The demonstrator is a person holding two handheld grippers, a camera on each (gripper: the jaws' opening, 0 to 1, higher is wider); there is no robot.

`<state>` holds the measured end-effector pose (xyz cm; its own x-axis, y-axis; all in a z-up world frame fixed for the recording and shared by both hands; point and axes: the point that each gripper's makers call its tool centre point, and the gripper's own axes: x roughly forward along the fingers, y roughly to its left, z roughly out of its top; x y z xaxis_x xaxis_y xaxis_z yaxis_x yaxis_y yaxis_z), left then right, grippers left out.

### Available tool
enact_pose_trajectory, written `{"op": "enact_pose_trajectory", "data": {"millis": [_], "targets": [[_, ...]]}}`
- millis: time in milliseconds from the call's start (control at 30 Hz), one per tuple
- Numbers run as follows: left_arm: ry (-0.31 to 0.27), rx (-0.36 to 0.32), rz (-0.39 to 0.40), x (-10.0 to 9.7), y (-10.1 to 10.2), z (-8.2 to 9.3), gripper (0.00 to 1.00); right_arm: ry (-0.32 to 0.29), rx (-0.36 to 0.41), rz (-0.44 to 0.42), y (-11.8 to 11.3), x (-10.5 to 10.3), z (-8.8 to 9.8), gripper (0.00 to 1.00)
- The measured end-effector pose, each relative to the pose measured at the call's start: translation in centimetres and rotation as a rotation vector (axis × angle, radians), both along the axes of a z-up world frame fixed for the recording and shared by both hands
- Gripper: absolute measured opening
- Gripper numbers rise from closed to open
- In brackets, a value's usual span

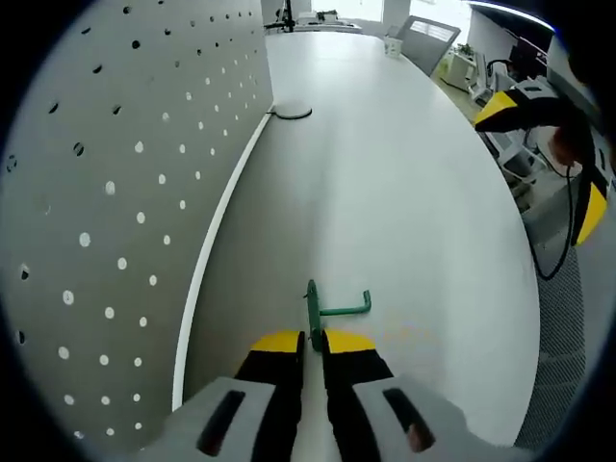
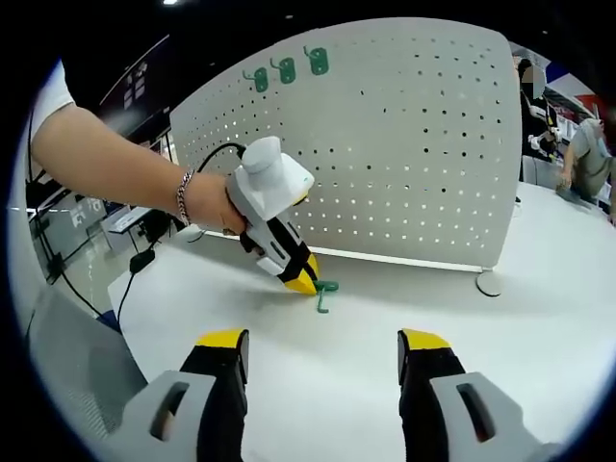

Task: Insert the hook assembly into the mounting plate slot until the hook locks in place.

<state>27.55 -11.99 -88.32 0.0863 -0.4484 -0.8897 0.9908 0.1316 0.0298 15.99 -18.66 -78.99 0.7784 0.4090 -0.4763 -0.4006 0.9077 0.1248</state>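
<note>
Pinching green hook [image 1: 332, 310] on table [image 1: 404, 192], left gripper [image 1: 313, 339] angled down; right gripper [image 2: 322, 348] jaws wide, empty.

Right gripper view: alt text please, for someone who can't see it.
The left tongs, held in a person's hand, grip a green hook at the white table, in front of an upright white pegboard with three green hooks hanging near its top. The right tongs sit open and empty in the foreground.

no readable text, labels, brand names or numbers in either view, wall signs at the far left of the right gripper view too blurred and small to make out
</note>
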Motion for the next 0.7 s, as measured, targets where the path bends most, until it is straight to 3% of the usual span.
{"op": "enact_pose_trajectory", "data": {"millis": [333,700], "targets": [[-0.029,0.015,-0.016,0.11,-0.02,-0.08,0.04,0.000,0.002,-0.003,-0.06,0.01,0.03,0.60],[-0.005,-0.005,0.021,0.08,0.09,-0.02,0.02,0.000,0.011,-0.008,-0.09,0.03,0.11,0.60]]}}
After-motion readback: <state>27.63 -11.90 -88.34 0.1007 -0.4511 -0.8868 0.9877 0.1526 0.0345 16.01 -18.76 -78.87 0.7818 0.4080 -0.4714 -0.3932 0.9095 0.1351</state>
